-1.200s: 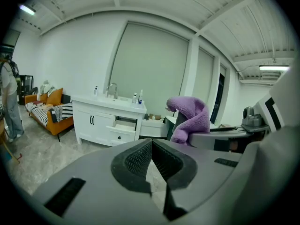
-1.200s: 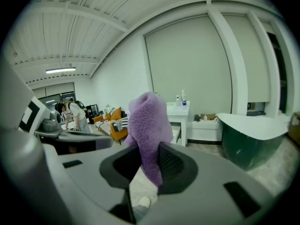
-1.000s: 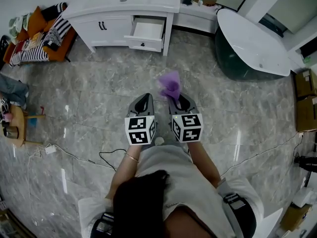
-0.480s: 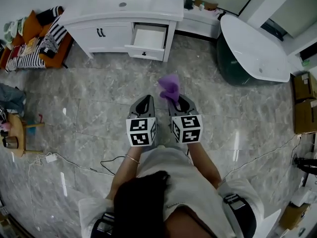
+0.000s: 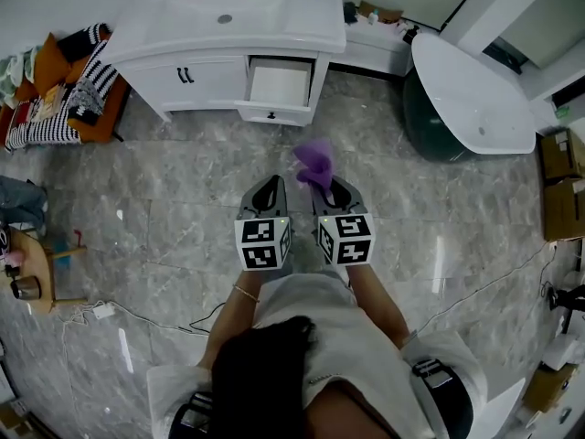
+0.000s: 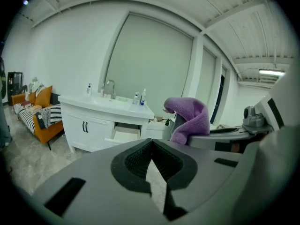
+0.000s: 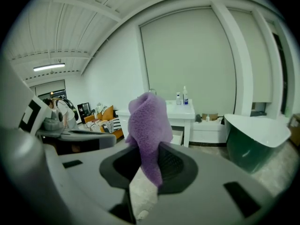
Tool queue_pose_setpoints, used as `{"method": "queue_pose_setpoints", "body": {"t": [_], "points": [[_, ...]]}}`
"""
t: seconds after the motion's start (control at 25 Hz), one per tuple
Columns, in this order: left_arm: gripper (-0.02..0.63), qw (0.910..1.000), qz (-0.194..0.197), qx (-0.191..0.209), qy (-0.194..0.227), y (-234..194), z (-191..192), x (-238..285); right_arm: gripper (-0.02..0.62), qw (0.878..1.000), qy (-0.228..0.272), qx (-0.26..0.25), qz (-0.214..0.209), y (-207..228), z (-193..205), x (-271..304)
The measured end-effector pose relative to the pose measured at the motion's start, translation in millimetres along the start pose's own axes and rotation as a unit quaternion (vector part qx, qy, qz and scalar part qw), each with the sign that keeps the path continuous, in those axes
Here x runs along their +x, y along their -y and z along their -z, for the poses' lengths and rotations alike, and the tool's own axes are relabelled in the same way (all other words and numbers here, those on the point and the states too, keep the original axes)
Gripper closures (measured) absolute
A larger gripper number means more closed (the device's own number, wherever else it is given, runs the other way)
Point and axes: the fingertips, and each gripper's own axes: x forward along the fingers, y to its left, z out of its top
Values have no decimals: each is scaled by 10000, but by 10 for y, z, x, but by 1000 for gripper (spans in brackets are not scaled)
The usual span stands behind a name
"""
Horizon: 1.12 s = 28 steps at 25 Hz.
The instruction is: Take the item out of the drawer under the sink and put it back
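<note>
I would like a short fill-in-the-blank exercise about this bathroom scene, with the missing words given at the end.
1. The right gripper grips a cloth whose colour is ____.
2. The drawer under the sink stands ____.
3. The left gripper has its jaws together, and between them there is ____.

Missing words: purple; open; nothing

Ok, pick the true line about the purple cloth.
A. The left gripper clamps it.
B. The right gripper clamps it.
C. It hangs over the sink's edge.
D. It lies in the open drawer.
B: in the right gripper view the purple cloth stands pinched between the jaws of the right gripper, while the left gripper is shut on nothing and the open drawer shows no cloth.
</note>
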Motion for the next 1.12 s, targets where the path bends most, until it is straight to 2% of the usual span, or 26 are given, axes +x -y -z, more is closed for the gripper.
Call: {"method": "queue_pose_setpoints", "body": {"t": [0.48,0.84,1.12], "points": [[601,9996,259,115,-45,-525,-319,402,499,9991,21,195,375,-80,-261,509],[601,9991,405,130,36,-654,-457,540,499,9980,65,245,571,-45,-374,651],[601,9986,484,196,17,-633,-485,623,499,9983,55,265,523,-56,-390,728]]}}
